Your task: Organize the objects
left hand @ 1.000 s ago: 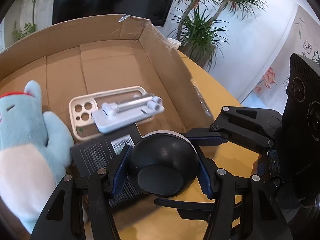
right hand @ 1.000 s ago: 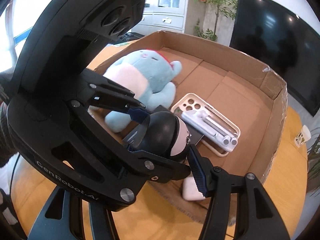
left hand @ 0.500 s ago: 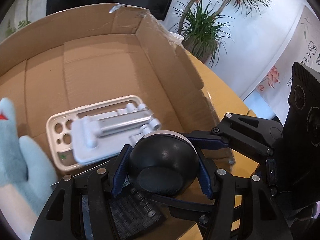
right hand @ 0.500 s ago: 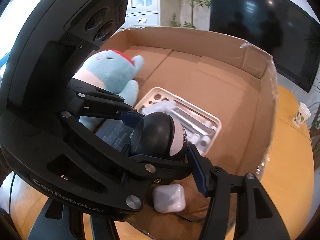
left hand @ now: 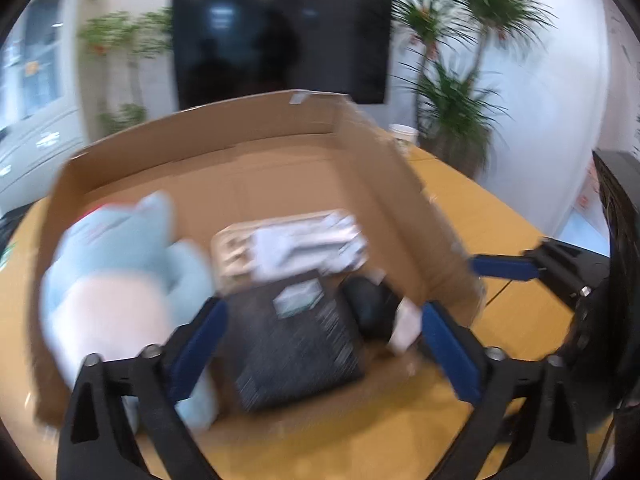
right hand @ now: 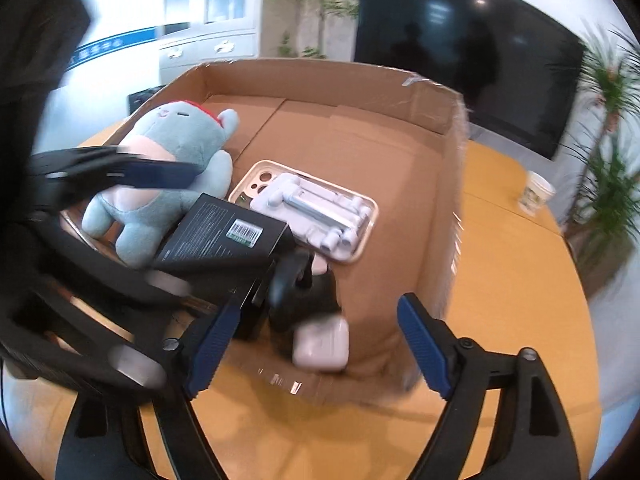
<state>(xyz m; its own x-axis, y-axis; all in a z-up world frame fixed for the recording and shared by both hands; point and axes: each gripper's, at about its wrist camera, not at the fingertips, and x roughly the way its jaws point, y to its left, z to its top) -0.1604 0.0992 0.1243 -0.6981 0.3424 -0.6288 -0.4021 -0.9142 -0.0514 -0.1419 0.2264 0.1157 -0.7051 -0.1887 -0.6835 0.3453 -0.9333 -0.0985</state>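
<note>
We take the shallow brown cardboard box (right hand: pixel 448 168) on the yellow-orange wooden table (right hand: pixel 520 280) as landmark.

Left gripper (left hand: pixel 320 344): jaws opening, spread wide, blue pads clear of everything. Its view is motion-blurred. Between the pads, inside the box, we see the black rectangular carton with white barcode label (left hand: pixel 296 344); the round black-and-white gadget (left hand: pixel 372 308) lies just right of that carton, by the box's right wall, held by nothing.

Right gripper (right hand: pixel 316 340): jaws opening too, nothing pressed between them. In the gap sit the same round gadget (right hand: pixel 304 296) and a small white rounded earbud case (right hand: pixel 320 344), both inside the box near its front edge, the case touching or just beside the gadget.

Only the right view is sharp enough to show detail:
- light blue plush toy with pink belly and red cap (right hand: pixel 172 168) lies at the box's left side
- cream phone case with camera cut-outs (right hand: pixel 360 216) lies mid-box, a white and silver folding phone stand (right hand: pixel 316 208) resting on it
- paper cup (right hand: pixel 536 194) stands on the table to the right, outside the box

The left view shows the plush (left hand: pixel 120 272) and stand only as smears, and the earbud case as a white blur. It shows the other gripper's blue pad to the right, outside the box wall. The right view shows one of the left gripper's pads over the plush.
</note>
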